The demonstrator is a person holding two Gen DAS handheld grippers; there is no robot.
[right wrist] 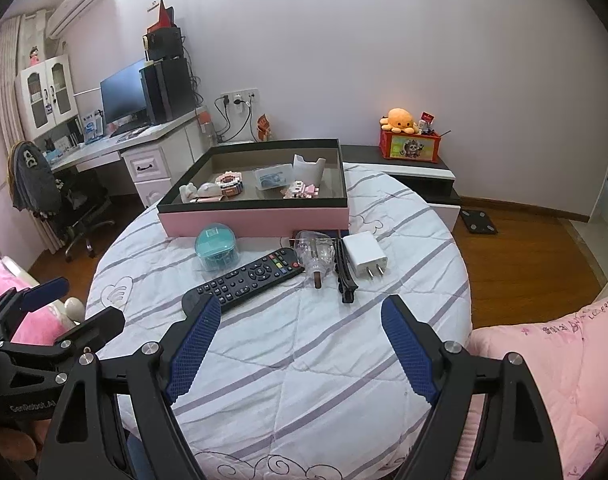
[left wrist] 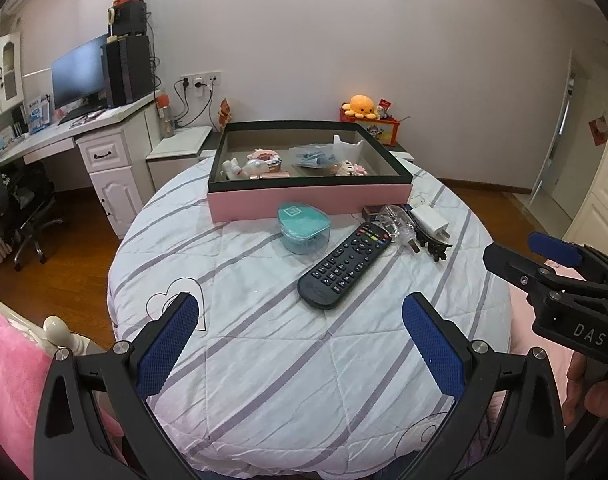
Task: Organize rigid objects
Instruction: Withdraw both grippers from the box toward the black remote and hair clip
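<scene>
Black slab-shaped remote (left wrist: 345,267) lies flat on striped quilted bed (left wrist: 264,360) just before pink box (left wrist: 308,198), ahead of left gripper (left wrist: 300,344) and right gripper (right wrist: 300,344), both fingers spread, empty.

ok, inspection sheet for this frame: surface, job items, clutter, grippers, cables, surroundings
Surface: round table under a white quilted cover with grey stripes.
Job's things: loose in front of the pink box are a teal case, a remote, a clear plastic piece, a black clip and a white charger.
Clutter: small toys and a packet already inside the box.
Grippers: left gripper and right gripper both open, empty, short of the items.
Cables: plugs and leads at the wall socket.
Surroundings: desk with monitor, office chair, pink bedding.
</scene>
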